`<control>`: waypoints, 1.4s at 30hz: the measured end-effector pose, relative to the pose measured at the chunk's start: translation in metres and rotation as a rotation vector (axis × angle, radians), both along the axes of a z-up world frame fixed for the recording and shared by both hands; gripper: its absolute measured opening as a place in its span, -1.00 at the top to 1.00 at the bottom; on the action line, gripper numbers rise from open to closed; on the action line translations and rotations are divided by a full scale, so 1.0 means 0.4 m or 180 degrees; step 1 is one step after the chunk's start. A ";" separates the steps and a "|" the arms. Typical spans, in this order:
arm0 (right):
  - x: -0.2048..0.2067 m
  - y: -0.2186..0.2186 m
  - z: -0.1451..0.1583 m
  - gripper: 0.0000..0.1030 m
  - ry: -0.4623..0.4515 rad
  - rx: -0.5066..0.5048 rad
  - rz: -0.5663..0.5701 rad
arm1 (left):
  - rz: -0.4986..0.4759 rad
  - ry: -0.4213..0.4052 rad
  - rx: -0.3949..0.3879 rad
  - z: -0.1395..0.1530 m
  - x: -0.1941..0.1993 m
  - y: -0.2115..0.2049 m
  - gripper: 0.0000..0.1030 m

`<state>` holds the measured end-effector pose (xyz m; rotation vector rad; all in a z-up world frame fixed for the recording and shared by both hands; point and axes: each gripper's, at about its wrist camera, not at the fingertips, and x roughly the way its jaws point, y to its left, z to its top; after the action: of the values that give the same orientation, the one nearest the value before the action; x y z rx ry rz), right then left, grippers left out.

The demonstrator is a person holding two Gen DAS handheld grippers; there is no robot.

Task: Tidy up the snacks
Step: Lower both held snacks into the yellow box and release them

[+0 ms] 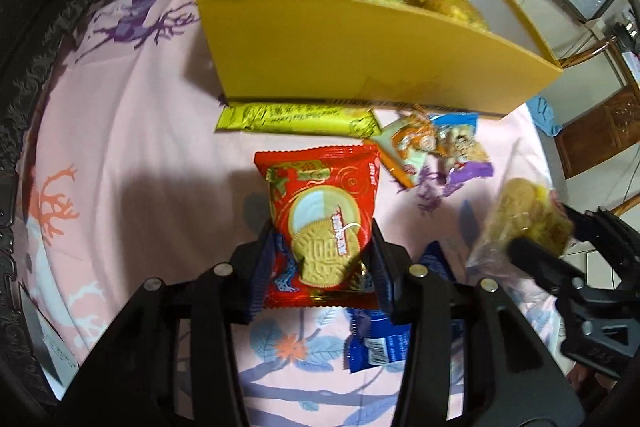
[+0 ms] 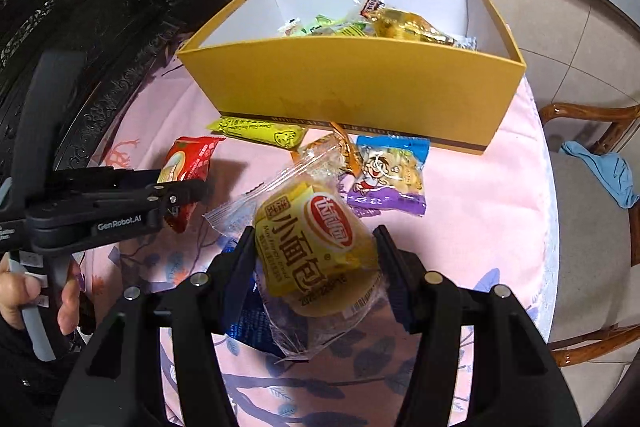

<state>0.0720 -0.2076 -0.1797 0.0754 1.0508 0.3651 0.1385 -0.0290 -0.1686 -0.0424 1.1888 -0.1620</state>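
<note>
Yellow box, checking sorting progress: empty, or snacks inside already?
Partly filled: several wrapped snacks lie inside the yellow box, white walls showing above.

two grippers, each with a snack, in front of the yellow box [image 1: 360,55]

the left gripper [image 1: 322,263] clamps a red biscuit pack [image 1: 320,219] lifted just short of the box; a green bar [image 1: 296,119] lies against the box's near wall, with a blue-purple pack [image 1: 464,147] and an orange one [image 1: 412,143] beside it. right of these, the right gripper [image 1: 548,231] grips a bread pack [image 1: 524,219]. a blue pack [image 1: 376,343] lies nearest the camera. more snacks sit inside the box.
</note>
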 end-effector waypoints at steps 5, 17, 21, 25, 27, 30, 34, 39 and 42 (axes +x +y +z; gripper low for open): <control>0.026 -0.002 0.054 -0.15 -0.0162 -0.0025 -0.0067 | -0.0025 -0.0155 -0.0048 0.066 0.050 -0.003 0.14; 0.215 -0.030 0.233 -0.15 -0.0697 -0.0009 -0.0296 | 0.0012 -0.0553 -0.0056 0.226 0.255 -0.021 0.14; 0.258 -0.045 0.251 -0.15 -0.0742 -0.0027 -0.0346 | -0.0012 -0.0652 -0.0016 0.269 0.297 -0.034 0.14; 0.282 -0.052 0.258 -0.15 -0.0765 -0.0029 -0.0390 | -0.0026 -0.0694 0.0006 0.289 0.322 -0.040 0.14; 0.297 -0.057 0.265 -0.15 -0.0789 -0.0033 -0.0420 | -0.0032 -0.0701 0.0026 0.292 0.338 -0.044 0.14; 0.316 -0.059 0.277 -0.17 -0.0866 -0.0081 -0.0524 | -0.0057 -0.0656 0.0068 0.292 0.366 -0.053 -0.39; 0.329 -0.069 0.298 -0.46 -0.0919 -0.0113 -0.0623 | 0.0062 -0.0747 0.0096 0.312 0.376 -0.045 -0.93; 0.320 -0.078 0.292 -0.47 -0.0870 -0.0097 -0.0610 | 0.0095 -0.0724 0.0085 0.303 0.377 -0.029 -0.93; 0.314 -0.077 0.284 -0.47 -0.0823 -0.0083 -0.0603 | 0.0126 -0.0693 0.0054 0.294 0.371 -0.022 -0.93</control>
<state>0.1975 -0.2384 -0.0662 0.1007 0.7850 0.1832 0.2870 -0.0377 -0.0511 -0.0323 0.9714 -0.1184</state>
